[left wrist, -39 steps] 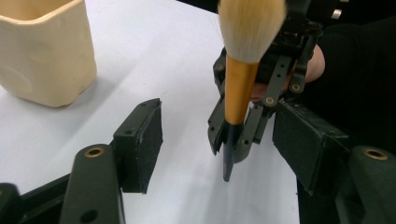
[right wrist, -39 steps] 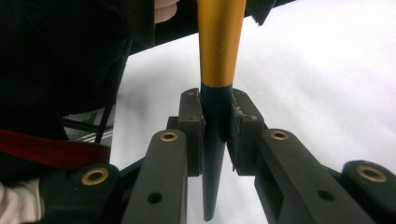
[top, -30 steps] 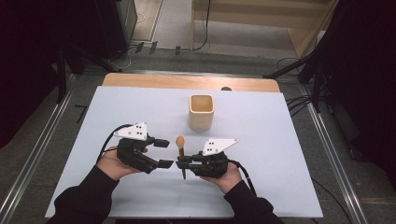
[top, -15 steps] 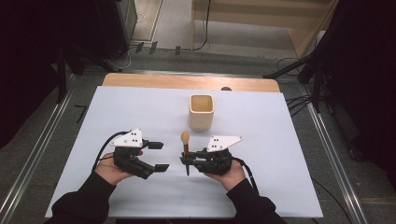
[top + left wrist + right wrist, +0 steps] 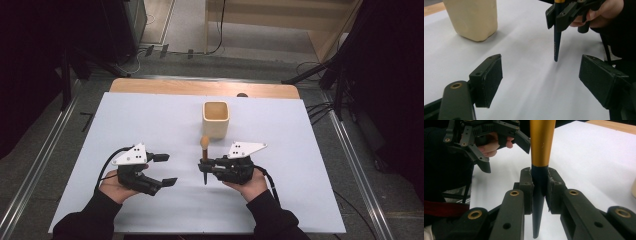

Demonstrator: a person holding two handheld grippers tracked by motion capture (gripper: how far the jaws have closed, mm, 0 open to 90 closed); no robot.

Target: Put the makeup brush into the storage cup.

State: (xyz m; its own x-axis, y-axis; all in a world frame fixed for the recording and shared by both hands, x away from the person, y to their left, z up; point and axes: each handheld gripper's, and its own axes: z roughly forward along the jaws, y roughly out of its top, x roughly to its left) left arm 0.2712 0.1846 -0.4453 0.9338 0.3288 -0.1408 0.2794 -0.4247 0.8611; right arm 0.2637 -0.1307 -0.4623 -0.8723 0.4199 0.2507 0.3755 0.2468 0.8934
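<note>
We note the right tool [image 5: 206, 166] clamped on a brush [image 5: 204, 159], jaws pinching the dark tapered handle just below the gold ferrule. The brush stands upright, point down and just clear of the desk [image 5: 150, 120]; we judge this grip keeps it vertical for dropping into the cup [image 5: 215, 120], which sits near, beyond it. The left tool [image 5: 164, 169] rests on the desk with jaws apart and nothing between them, well beside the brush, likely staying out of the way.
</note>
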